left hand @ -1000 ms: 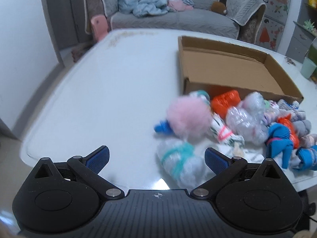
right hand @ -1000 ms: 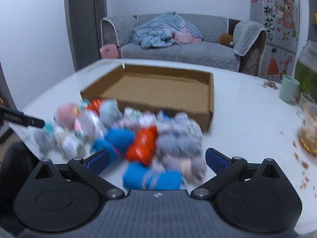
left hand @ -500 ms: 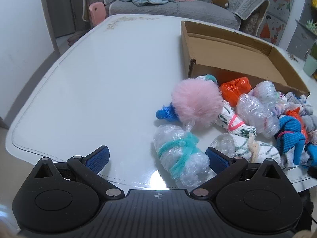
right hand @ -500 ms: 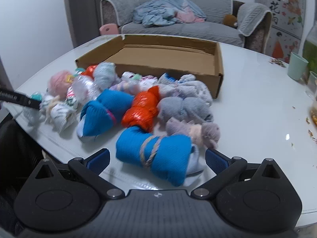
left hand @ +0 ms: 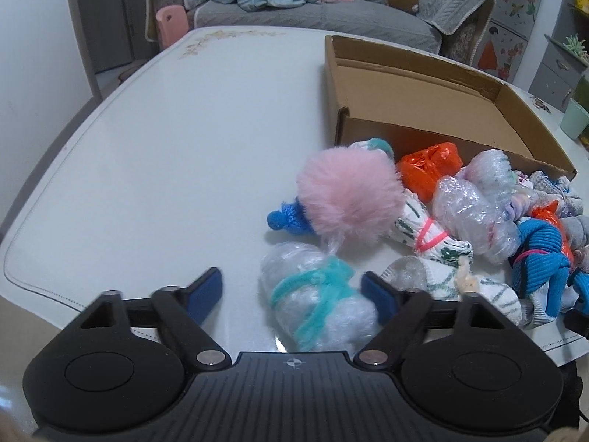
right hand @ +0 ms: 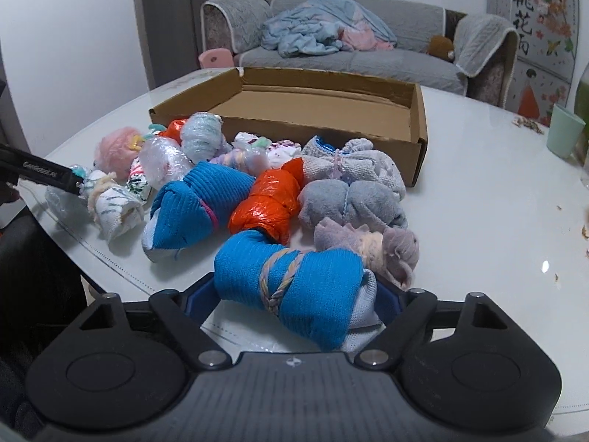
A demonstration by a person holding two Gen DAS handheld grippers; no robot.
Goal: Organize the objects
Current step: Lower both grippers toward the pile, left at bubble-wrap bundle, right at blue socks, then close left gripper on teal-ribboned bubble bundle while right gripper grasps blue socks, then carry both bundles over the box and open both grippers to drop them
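Right in front of the right gripper [right hand: 294,300] the blue sock bundle tied with yarn [right hand: 294,287] is lying on the table [right hand: 478,184], at the near edge of the pile, and the jaws are standing wide either side of it, not yet clamped. Over on the other side, the left gripper [left hand: 292,293] is doing the same to the clear plastic bundle with the teal tie [left hand: 316,302]: jaws open, the right pad just beside the wrap, the left pad well clear. Behind that one the pink fluffy ball [left hand: 349,191] is sitting against an orange plastic bundle [left hand: 429,167], with more rolled socks and wrapped bits crowding toward the cardboard box [left hand: 423,95], which is looking bare inside. So I'd say both hands are lining up a first pick, with nothing sorted yet. Next, each pair of jaws needs to close squarely across its bundle's middle, then lift clear of the neighbours and carry over the box wall. The plastic one looks slippery and squashy, so a firm centred squeeze seems wise.
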